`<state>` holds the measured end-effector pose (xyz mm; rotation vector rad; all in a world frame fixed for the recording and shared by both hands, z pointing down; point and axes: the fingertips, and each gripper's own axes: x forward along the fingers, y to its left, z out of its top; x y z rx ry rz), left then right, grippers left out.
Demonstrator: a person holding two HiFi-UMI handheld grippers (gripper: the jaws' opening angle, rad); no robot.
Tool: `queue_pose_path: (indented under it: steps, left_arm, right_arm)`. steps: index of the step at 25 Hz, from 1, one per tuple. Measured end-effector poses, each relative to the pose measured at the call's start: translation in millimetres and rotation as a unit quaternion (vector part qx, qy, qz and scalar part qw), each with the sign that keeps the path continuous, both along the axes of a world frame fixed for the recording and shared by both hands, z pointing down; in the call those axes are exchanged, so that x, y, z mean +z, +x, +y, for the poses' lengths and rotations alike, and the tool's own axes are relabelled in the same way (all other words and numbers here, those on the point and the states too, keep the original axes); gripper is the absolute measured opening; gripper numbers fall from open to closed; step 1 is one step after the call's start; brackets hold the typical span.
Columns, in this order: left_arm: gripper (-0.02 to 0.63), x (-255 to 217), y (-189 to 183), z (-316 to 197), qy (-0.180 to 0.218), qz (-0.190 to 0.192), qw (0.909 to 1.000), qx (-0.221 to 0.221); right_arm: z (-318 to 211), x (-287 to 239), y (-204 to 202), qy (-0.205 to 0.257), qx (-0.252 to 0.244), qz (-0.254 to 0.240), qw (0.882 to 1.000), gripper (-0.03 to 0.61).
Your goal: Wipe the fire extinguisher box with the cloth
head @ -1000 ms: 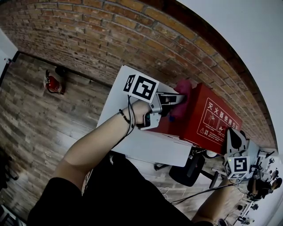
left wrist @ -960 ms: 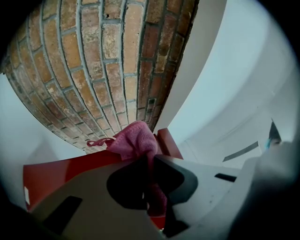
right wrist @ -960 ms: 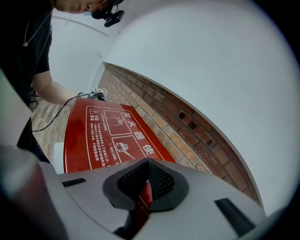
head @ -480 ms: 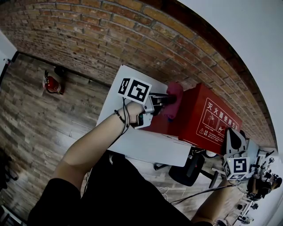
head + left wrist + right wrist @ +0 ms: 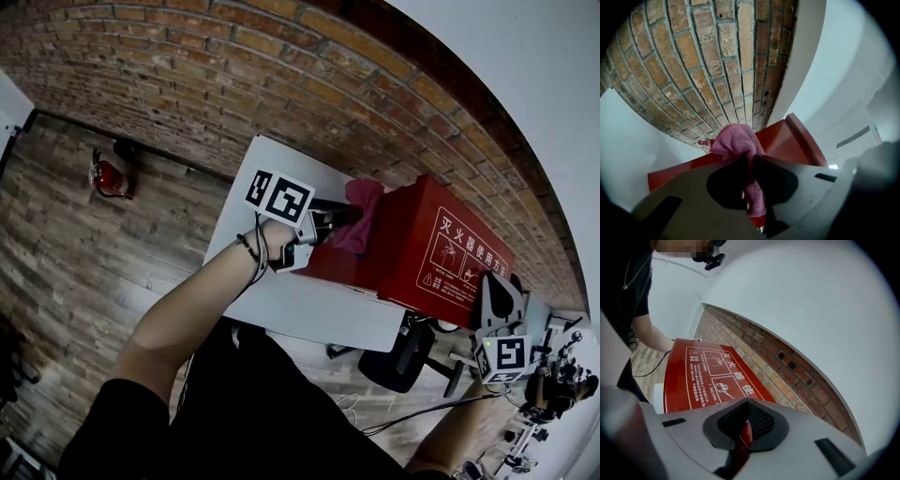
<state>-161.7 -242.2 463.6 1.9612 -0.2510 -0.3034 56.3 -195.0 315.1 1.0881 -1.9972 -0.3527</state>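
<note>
Head view: the left forearm reaches forward over the white table (image 5: 281, 305). The left gripper (image 5: 330, 217) lies near level and holds the pink cloth (image 5: 361, 211) against the left end of the red fire extinguisher box (image 5: 431, 248). The right gripper (image 5: 495, 305) sits at the box's right end. A small extinguisher (image 5: 111, 175) stands on the floor by the brick wall, well apart.

Left gripper view: the jaws are narrow, clamped on the cloth (image 5: 738, 143), which bunches past the tips against the box (image 5: 787, 140).

Right gripper view: the jaws are closed tight on a thin red edge of the box (image 5: 703, 376), with its printed face ahead
</note>
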Motion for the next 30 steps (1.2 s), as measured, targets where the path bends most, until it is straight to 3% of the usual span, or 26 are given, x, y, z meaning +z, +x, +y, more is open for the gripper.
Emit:
queue_pose_path:
  steps: [15, 30]
  left_arm:
    - [0.053, 43.5, 6.0, 2.4, 0.009, -0.058, 0.9983, 0.002]
    - [0.052, 93.4, 5.4, 0.6, -0.002, -0.086, 0.9963, 0.0]
  right_arm:
    - [-0.3, 0.4, 0.9, 0.001, 0.002, 0.0, 1.0, 0.015]
    - [-0.7, 1.1, -0.2, -0.002, -0.001, -0.002, 1.0, 0.015]
